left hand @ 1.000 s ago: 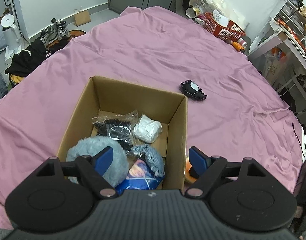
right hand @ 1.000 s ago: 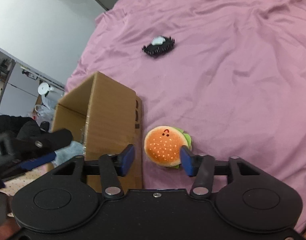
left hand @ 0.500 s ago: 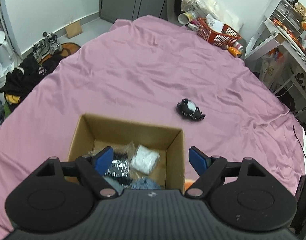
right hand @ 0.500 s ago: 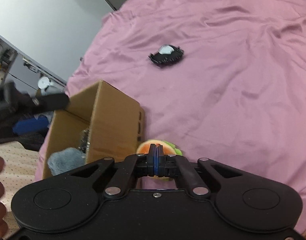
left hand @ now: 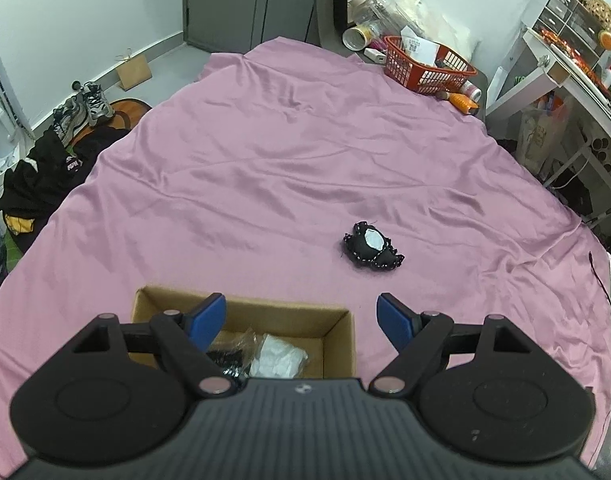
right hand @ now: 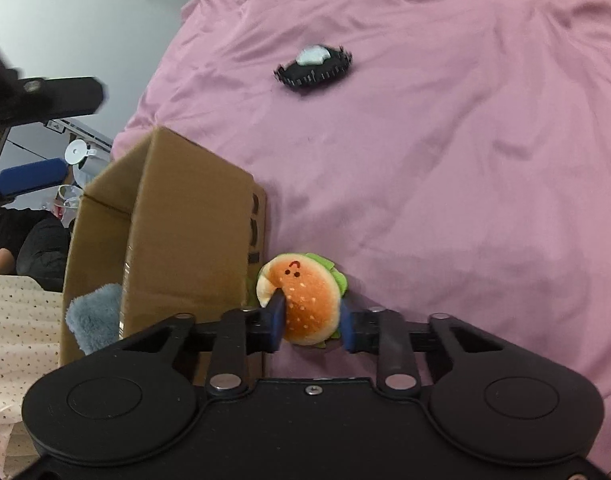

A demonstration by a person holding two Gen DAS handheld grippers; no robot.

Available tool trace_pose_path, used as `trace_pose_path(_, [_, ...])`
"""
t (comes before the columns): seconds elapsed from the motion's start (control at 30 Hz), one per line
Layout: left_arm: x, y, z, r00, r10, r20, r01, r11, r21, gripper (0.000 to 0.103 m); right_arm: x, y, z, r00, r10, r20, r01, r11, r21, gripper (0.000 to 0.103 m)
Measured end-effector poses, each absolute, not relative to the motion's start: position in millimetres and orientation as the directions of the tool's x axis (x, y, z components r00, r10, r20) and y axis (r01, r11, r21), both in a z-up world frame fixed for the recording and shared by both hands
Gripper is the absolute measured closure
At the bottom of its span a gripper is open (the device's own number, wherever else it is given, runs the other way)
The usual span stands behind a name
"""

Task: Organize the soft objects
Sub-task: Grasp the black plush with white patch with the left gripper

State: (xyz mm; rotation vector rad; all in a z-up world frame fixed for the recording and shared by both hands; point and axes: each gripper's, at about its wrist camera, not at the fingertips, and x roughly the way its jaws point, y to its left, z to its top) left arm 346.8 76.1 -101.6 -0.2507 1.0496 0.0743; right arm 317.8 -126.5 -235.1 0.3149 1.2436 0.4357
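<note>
A burger plush (right hand: 305,300) lies on the pink bedsheet (right hand: 445,180) against the side of a cardboard box (right hand: 185,240). My right gripper (right hand: 311,326) is shut on it, and the left finger dents the bun. In the left wrist view, my left gripper (left hand: 301,320) hangs open above the box's far rim (left hand: 265,307), holding nothing. Inside the box I see a white soft bundle (left hand: 279,360) and a plastic bag with a dark item (left hand: 225,356). A grey fluffy piece (right hand: 95,316) pokes over the box edge. A black frilly item with a white patch (left hand: 371,250) (right hand: 313,70) lies alone on the sheet.
A red basket (left hand: 429,66) and bottles sit at the bed's far corner. A white desk (left hand: 565,72) stands to the right. Shoes (left hand: 81,108) and dark clothes (left hand: 45,176) lie on the floor to the left. Dotted fabric (right hand: 17,340) shows beside the box.
My left gripper has risen and drawn back from the box, still open. My right gripper, open around the burger plush a second ago, has clamped onto it.
</note>
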Motion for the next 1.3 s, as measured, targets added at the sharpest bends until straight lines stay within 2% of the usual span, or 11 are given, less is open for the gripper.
trace_pose_path(0.27, [376.3,60.8,-107.2,0.478,-0.064,-0.876,-0.131,0.981,-0.143,0.022,336.9,-149.9,-216.7,0.351,0.474,-0.808,-0.095,0.876,0.473,0.08])
trace_pose_path(0.83, [446.3,21.8,-150.9,0.377,-0.094,-0.922,-0.044,0.992,-0.119,0.022,390.2,-183.8,-227.5,0.421,0.457,-0.783,0.009,0.861,0.508,0.08])
trace_pose_path(1.13, [480.9,6.5,-188.9,0.292,-0.102,-0.951,-0.044,0.992,-0.12,0.027,410.5,-196.3,-245.0,0.417,0.453,-0.788,0.061,0.851,0.522,0.079])
trace_pose_path(1.3, [490.7,13.3,-210.6,0.257,-0.113,-0.96,-0.134,0.979,-0.152,0.04,416.2,-196.7,-250.7,0.412,0.473,-0.779,0.066,0.837,0.543,0.079])
